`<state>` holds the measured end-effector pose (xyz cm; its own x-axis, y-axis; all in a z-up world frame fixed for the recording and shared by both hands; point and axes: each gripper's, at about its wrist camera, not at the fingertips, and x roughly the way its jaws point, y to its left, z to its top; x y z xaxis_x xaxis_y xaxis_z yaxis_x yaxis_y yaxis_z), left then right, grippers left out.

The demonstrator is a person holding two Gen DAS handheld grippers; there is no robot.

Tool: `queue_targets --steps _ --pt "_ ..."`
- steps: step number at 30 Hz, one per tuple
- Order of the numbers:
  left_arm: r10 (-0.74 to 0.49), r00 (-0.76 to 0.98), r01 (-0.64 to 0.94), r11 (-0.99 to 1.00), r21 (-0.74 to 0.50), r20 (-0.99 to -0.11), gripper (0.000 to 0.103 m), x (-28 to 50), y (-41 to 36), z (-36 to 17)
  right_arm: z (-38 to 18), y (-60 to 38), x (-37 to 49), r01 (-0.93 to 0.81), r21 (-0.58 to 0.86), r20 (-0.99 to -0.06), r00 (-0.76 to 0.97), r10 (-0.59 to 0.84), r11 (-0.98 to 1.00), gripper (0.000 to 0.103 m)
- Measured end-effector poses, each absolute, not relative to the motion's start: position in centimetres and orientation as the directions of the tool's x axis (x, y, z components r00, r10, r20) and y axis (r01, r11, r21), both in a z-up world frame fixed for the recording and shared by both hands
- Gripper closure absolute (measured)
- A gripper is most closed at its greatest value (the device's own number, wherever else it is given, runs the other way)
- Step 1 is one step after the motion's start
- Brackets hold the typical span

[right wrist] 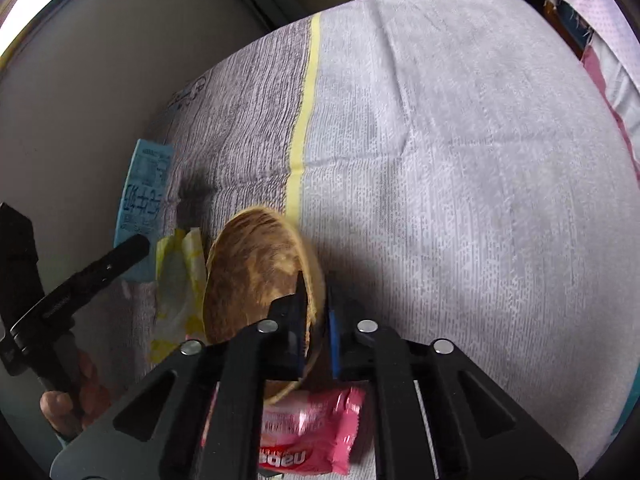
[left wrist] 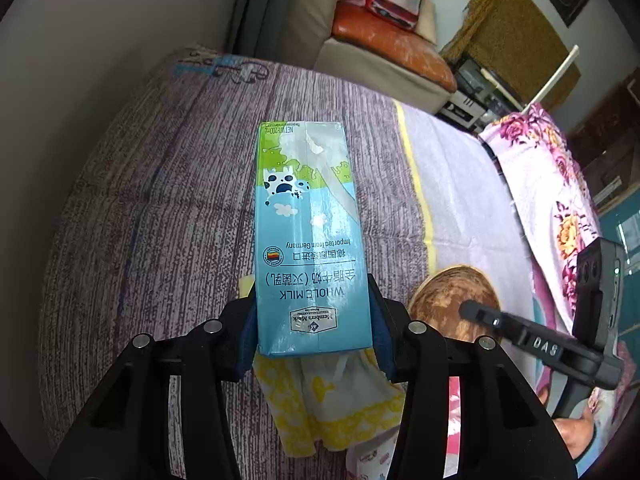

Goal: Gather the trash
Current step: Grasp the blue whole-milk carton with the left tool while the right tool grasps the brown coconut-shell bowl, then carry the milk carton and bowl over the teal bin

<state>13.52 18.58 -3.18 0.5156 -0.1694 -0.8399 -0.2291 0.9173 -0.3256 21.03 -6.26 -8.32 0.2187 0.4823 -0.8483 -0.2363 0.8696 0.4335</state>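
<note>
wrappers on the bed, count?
2: yellow-printed wrapper below the milk carton; pink wrapper below the wooden bowl. Grippers may hide more.

Home bedrm: bed w/ striped sheet (left wrist: 168, 184), floral quilt (left wrist: 548, 184), armchair (left wrist: 384, 52).

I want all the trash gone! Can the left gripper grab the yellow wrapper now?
Probably not yet. The left gripper is shut on the milk carton, so its jaws are full. The yellow wrapper lies just beneath it on the bed, uncovered, once the carton goes.
</note>
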Motion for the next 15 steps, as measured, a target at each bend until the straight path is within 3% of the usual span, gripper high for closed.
queue_targets --steps 7,15 --pt "-0.194 0.543 -0.176 0.925 -0.337 -0.817 0.055 13.8 17.5 -1.1 -4.8 -9.9 21.7 -0.193 0.399 -0.821 0.360 0.443 0.897 0.095" --pt "-0.239 0.532 -0.068 0.944 -0.323 -0.812 0.055 14.0 11.9 0.4 -2.7 -14.7 20.2 -0.152 0.396 -0.809 0.409 0.422 0.906 0.095"
